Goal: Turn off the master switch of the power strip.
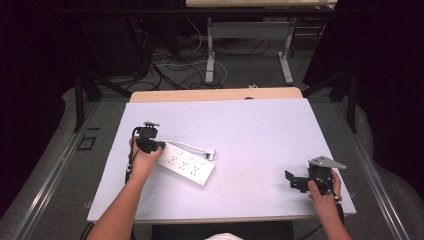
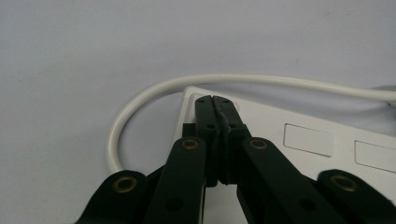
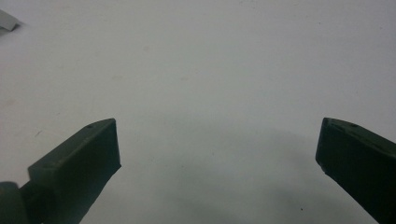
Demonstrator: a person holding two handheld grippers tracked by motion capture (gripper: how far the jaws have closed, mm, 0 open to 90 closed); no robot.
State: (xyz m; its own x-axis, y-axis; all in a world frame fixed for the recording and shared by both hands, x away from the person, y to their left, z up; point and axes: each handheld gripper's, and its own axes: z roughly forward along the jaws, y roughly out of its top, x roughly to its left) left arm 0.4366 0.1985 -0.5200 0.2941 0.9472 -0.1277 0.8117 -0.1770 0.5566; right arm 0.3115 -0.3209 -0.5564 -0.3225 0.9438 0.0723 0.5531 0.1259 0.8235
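Note:
A white power strip (image 1: 186, 165) lies slantwise on the left half of the table, its white cord (image 1: 187, 145) curling back to a plug (image 1: 210, 154) beside it. My left gripper (image 1: 158, 146) is at the strip's near-left end. In the left gripper view the jaws are pressed together with nothing between them, and the left gripper (image 2: 214, 101) has its tips over the corner of the power strip (image 2: 299, 135), where the cord (image 2: 140, 100) loops out. My right gripper (image 1: 294, 180) hovers low at the table's right front, open. In its own view the right gripper (image 3: 217, 140) has bare table between its wide-spread jaws.
The table (image 1: 260, 130) is a pale sheet with a wooden edge at the back. Beyond it the floor holds cables and the legs of another table (image 1: 210, 60). A small pale corner (image 3: 7, 21) shows at the top left of the right gripper view.

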